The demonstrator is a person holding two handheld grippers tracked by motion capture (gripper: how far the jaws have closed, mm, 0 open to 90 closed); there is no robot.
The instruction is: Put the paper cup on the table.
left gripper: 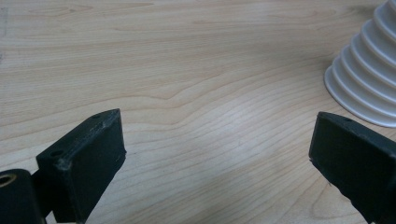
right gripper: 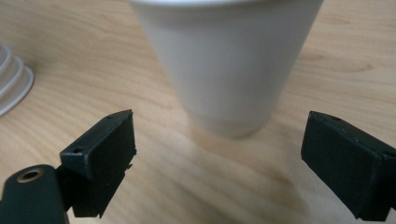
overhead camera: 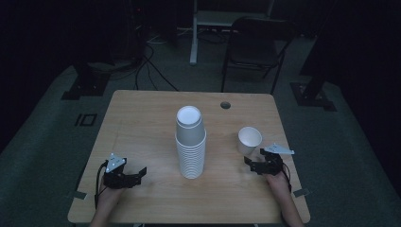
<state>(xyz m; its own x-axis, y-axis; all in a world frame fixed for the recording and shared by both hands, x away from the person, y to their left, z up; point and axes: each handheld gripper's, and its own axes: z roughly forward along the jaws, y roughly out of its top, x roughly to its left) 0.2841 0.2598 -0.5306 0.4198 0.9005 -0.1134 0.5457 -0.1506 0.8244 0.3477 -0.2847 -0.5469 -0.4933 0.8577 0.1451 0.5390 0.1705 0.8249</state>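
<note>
Just beyond the right gripper (overhead camera: 259, 160), on the right half of the wooden table (overhead camera: 142, 118), stands a single white foam cup (overhead camera: 249, 140), upright with its mouth up. It sits directly on the far side of the gripper, slightly to the left of that hand. In the right gripper view the cup (right gripper: 226, 65) rises dead ahead between the two black jaws, which stand wide apart with nothing between them; its narrow base rests on the wood a little past the fingertips, not yet touched by either pad. The cup's long axis is vertical, so the jaws, spread sideways, are lined up to close across its lower wall once the hand pushes forward.

Near the middle of the table stands the tall stack of inverted cups (overhead camera: 190, 142), rims down, bases up, well to the left of the lone cup. The left gripper (overhead camera: 135, 173) rests low at the near left, its jaws likewise spread wide and empty; in the left gripper view the ribbed foot of the stack (left gripper: 364, 70) sits far off toward the upper right, clear of the fingers.

Of the two hands, the right is plainly nearer the lone cup, the left closer to the stack yet still apart from it. My judgement is that the coming move is a short forward reach by the right hand.
</note>
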